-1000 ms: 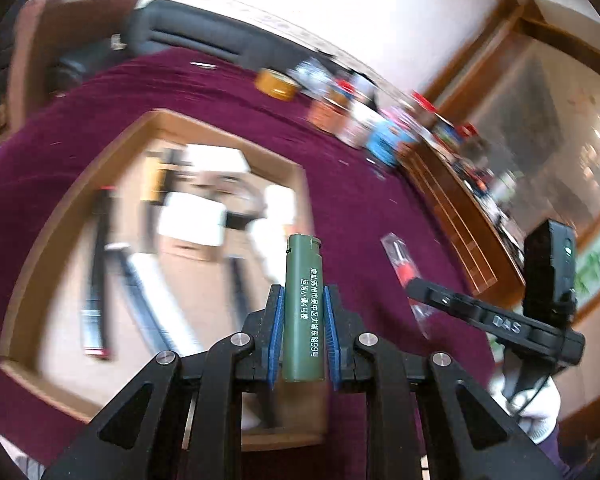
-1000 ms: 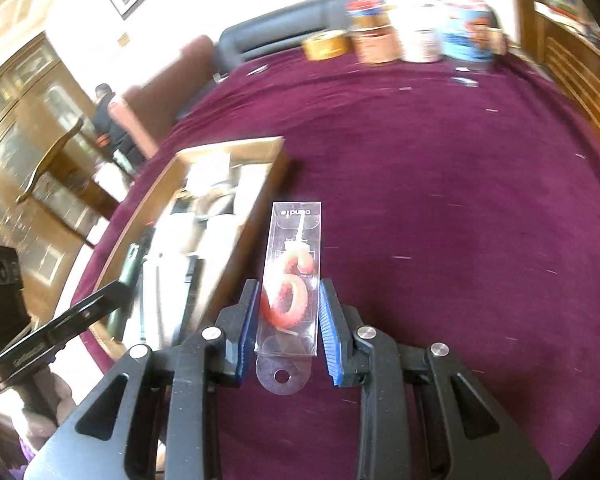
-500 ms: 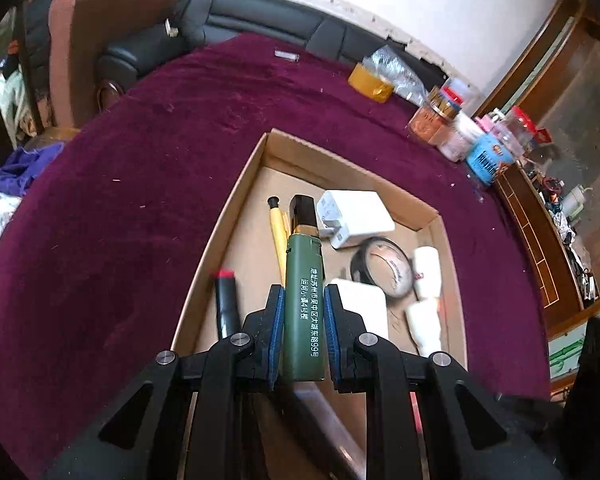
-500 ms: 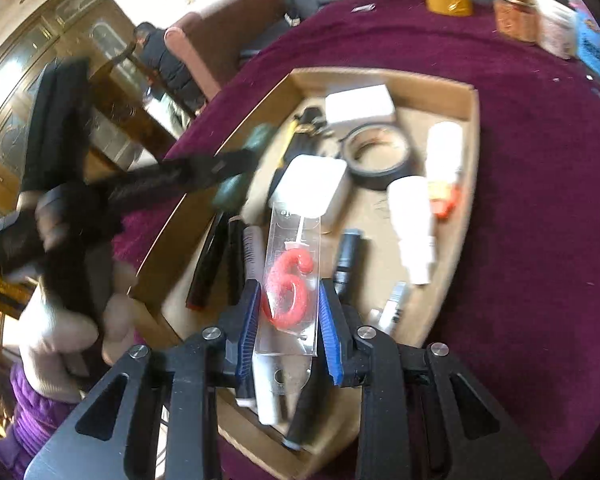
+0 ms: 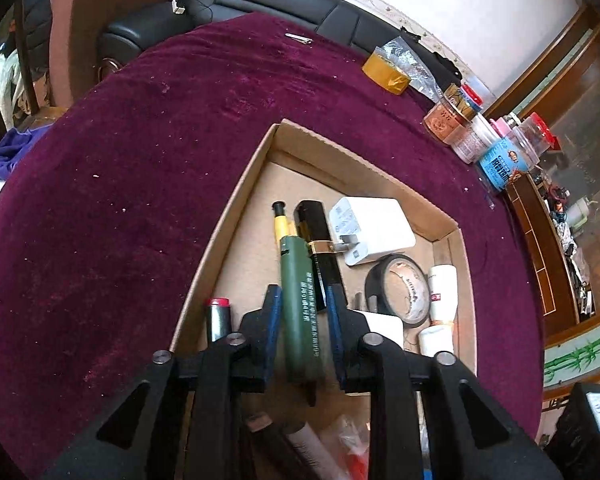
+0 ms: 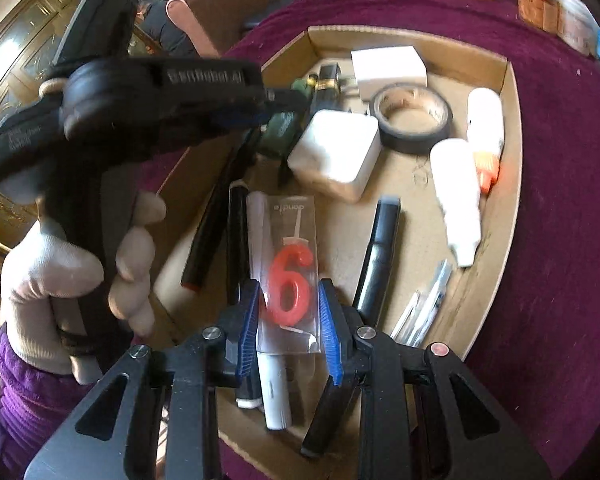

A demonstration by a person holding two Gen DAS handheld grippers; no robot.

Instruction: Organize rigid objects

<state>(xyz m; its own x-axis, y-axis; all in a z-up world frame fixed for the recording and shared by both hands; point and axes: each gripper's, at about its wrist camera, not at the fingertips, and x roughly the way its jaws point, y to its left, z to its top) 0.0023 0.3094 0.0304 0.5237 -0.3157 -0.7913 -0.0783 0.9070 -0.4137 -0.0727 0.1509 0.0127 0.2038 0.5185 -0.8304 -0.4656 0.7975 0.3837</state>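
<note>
My left tongs (image 5: 302,320) are opening around the stiff green lighter (image 5: 300,312) over the cardboard tray (image 5: 220,236), while my right tongs (image 6: 288,312) pinch the light, slippery candle pack (image 6: 288,276) mid-length, which I judge crushable.

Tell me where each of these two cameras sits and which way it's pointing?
Left wrist: on the left gripper, looking down along its opening fingers at the green lighter between them.
Right wrist: on the right gripper, facing down at the clamped candle pack; a gloved hand shows.
Shared: cardboard box, tape roll.
</note>
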